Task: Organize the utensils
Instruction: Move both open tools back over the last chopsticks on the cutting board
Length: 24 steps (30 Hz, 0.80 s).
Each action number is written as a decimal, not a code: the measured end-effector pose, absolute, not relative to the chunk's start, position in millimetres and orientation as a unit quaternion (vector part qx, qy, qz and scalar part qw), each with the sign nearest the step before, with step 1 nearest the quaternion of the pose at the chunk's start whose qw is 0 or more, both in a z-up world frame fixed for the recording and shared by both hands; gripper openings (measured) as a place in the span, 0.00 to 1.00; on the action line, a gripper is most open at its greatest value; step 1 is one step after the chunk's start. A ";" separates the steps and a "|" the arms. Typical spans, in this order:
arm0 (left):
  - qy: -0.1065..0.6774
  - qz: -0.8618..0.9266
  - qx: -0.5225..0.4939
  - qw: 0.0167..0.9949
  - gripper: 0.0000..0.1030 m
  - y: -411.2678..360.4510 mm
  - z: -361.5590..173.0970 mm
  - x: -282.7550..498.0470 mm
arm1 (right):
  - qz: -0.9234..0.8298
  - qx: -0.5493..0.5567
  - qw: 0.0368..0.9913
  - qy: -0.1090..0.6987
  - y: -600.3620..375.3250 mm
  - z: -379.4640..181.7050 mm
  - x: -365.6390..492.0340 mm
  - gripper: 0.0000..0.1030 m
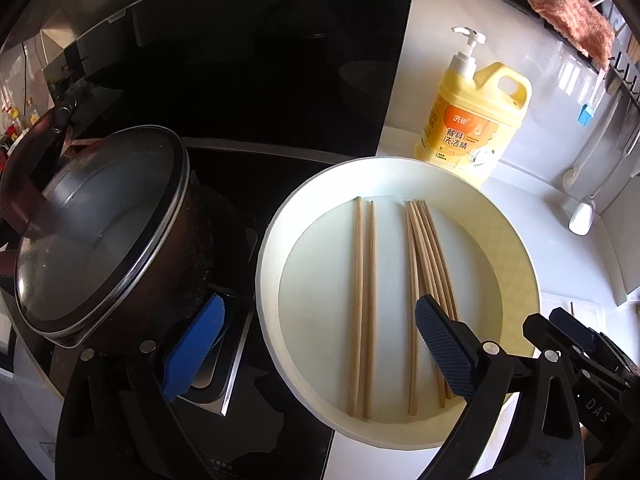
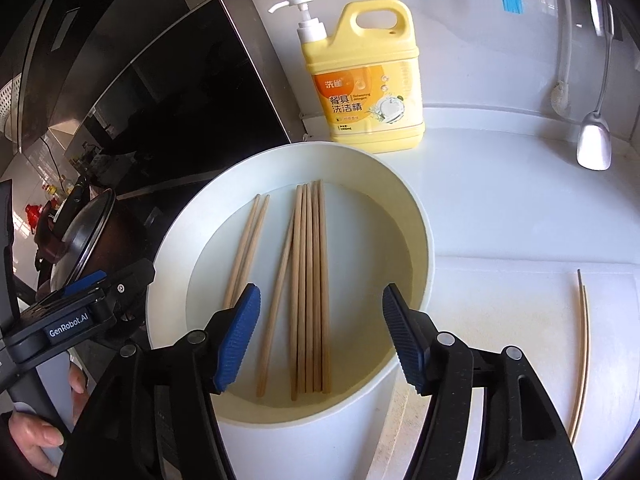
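Now both tongs stand released above a white basin [image 2: 416,220] on a pale surface [image 2: 500,208], with nothing between the pads of either.

Left tongs [image 1: 316,348] gape wide: one blue pad sits over the edge of a lidded pot [image 1: 104,232] on the dark stove, the other over the near ends of the chopsticks. Right tongs [image 2: 320,336] are parted less widely, their pads either side of the main bundle and clear of it.

Chopsticks [image 2: 310,288] lie flat on the basin floor, pointing away from the cameras. Two lie side by side to the left, apart from the rest. The others form a close bundle to the right, with one stick slanting across its left edge.

Two more sticks [image 2: 582,344] lie together on the surface, well right of the basin.

Just behind the basin stands a yellow soap jug [image 2: 372,84] with a white pump. A hand [image 2: 36,436] grips the left tool's handle.
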<state>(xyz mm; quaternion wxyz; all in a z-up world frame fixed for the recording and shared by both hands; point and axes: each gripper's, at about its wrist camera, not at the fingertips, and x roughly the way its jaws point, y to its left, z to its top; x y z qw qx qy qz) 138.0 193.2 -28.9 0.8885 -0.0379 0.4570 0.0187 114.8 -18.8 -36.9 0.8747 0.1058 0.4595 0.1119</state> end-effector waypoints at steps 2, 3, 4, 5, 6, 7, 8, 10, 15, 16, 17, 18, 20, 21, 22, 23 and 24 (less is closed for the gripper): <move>0.452 0.010 -0.036 0.891 0.92 189.4 -27.4 135.7 | 0.101 0.103 0.881 0.451 -24.1 -33.9 102.8 0.60; 0.451 0.005 -0.035 0.892 0.92 186.8 -26.5 134.6 | 0.096 0.103 0.882 0.450 -27.5 -33.2 96.4 0.60; 0.449 0.001 -0.034 0.893 0.92 183.9 -25.4 133.2 | 0.091 0.104 0.883 0.449 -31.5 -32.8 90.3 0.60; 0.446 -0.003 -0.033 0.895 0.92 180.3 -23.7 130.6 | 0.089 0.106 0.883 0.450 -36.3 -32.5 84.8 0.60; 0.443 -0.007 -0.032 0.896 0.93 176.2 -23.0 128.0 | 0.085 0.106 0.883 0.450 -41.2 -31.9 78.9 0.60; 0.443 -0.012 -0.029 0.896 0.94 170.7 -23.1 126.1 | 0.079 0.104 0.884 0.449 -47.0 -31.1 72.5 0.60; 0.444 -0.016 -0.025 0.896 0.94 164.8 -23.4 123.6 | 0.073 0.102 0.886 0.446 -53.8 -30.2 66.5 0.61; 0.444 -0.025 -0.019 0.895 0.94 150.6 -24.7 118.7 | 0.057 0.101 0.889 0.443 -70.0 -29.9 55.5 0.62; 0.446 -0.045 -0.007 0.894 0.94 104.9 -27.5 100.3 | 0.018 0.117 0.890 0.440 -126.2 -32.6 26.8 0.62; 0.446 -0.050 -0.008 0.894 0.94 94.2 -27.6 95.8 | 0.010 0.119 0.890 0.439 -139.7 -33.0 20.3 0.62; 0.445 -0.054 -0.009 0.894 0.94 84.2 -27.7 91.4 | 0.004 0.119 0.891 0.439 -153.2 -33.7 13.9 0.62; 0.444 -0.059 -0.012 0.894 0.94 73.4 -27.6 86.6 | -0.002 0.118 0.891 0.438 -167.5 -34.8 6.8 0.62; 0.442 -0.060 -0.019 0.895 0.94 53.6 -28.2 76.5 | -0.008 0.113 0.893 0.436 -195.5 -40.2 -7.3 0.64; 0.440 -0.055 -0.024 0.896 0.94 44.7 -28.1 70.9 | -0.011 0.108 0.893 0.437 -209.2 -44.7 -13.9 0.64; 0.442 -0.051 -0.029 0.895 0.94 35.4 -28.8 65.0 | -0.013 0.105 0.892 0.439 -221.6 -49.4 -19.1 0.64; 0.446 -0.047 -0.036 0.893 0.94 27.3 -31.0 59.4 | -0.011 0.105 0.891 0.442 -234.3 -54.4 -24.1 0.64; 0.448 -0.042 -0.044 0.892 0.94 20.7 -33.0 52.6 | -0.005 0.107 0.891 0.442 -245.2 -59.4 -28.3 0.64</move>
